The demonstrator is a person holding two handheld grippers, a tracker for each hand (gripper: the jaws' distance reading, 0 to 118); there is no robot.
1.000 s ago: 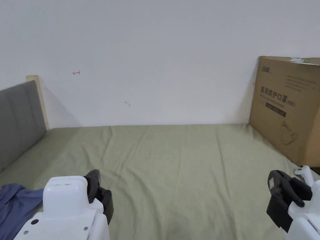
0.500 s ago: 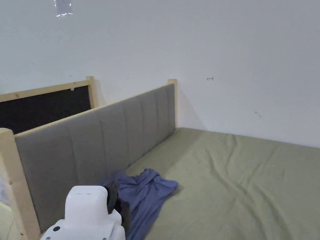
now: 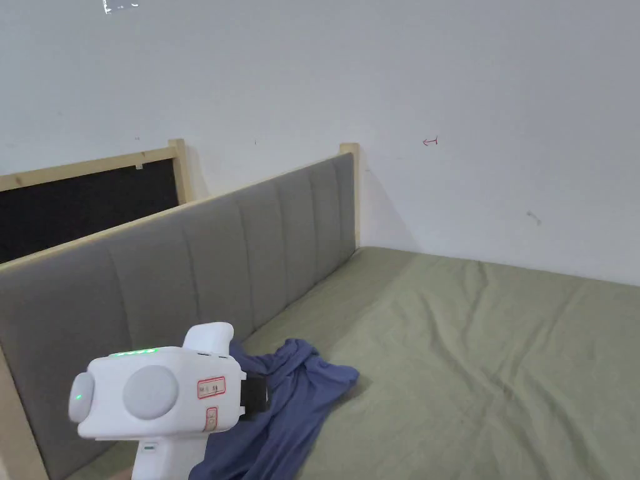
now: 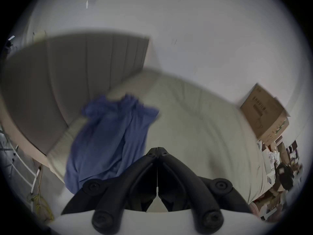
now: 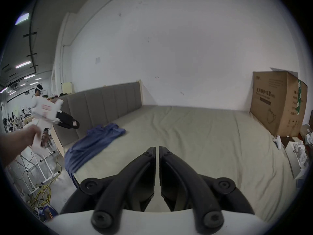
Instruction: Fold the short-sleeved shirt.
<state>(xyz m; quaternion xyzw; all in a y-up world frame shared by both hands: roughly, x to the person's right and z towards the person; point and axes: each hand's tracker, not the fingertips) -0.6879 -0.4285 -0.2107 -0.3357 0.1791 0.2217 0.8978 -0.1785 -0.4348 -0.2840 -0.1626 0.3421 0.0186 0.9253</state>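
So the blue short-sleeved shirt [image 3: 294,400] is seen crumpled in a heap on the olive-green bedsheet [image 3: 487,350], right by the grey padded headboard [image 3: 206,262], with its lower end trailing off over the edge of the bed. Not folded at all, just bunched up with lots of creases.

The left gripper [image 4: 157,151] is held in the air above the near end of the shirt. In its own view the two black jaws are pressed together at the tips with nothing pinched between them, so it's closed and empty. From the head view its white body is seen sideways, hiding part of the shirt. In the right gripper view it's spotted off to the left, held by a hand [image 5: 32,135], near the headboard and apart from the cloth.

The right gripper [image 5: 157,149] is kept over bare sheet, well apart from the shirt, jaws drawn almost together with only a thin slit between them, nothing held.

A big cardboard box [image 5: 277,103] is stood on the far side of the bed against the white wall [image 3: 437,94]. The left gripper view is pretty blurry.
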